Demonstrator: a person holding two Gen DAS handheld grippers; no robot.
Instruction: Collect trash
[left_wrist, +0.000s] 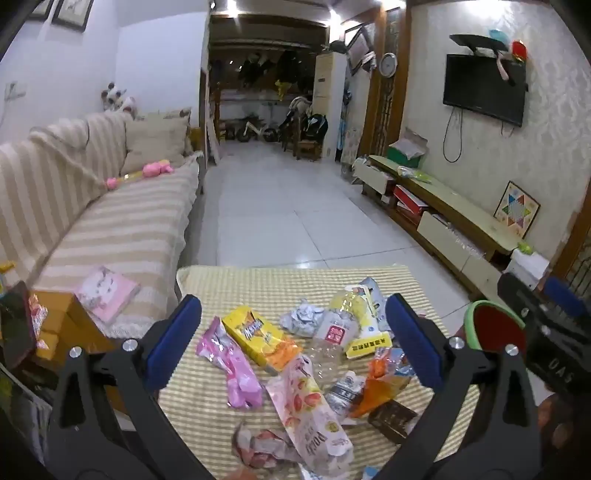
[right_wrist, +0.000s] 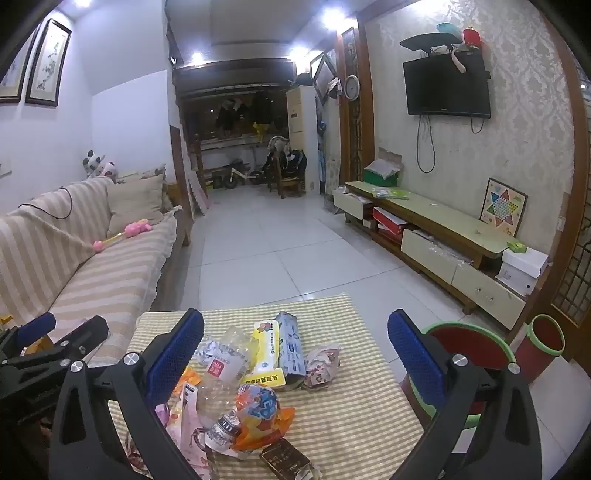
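The trash lay heaped on a small table (left_wrist: 236, 280) under a yellow striped cloth — a yellow snack box (left_wrist: 260, 341), a pink wrapper (left_wrist: 231, 365), a crushed clear plastic bottle (left_wrist: 332, 332), an orange wrapper (left_wrist: 376, 384) and a dark brown box (left_wrist: 393, 415) among it. The left gripper (left_wrist: 295, 343) hovered over the pile, its blue pads spread wide and holding nothing. The right gripper (right_wrist: 295, 354) hung likewise released and empty above the table's right half. A red bin with a green rim (right_wrist: 465, 328) stood on the floor just beside the table — a smaller one (right_wrist: 546, 332) farther right.
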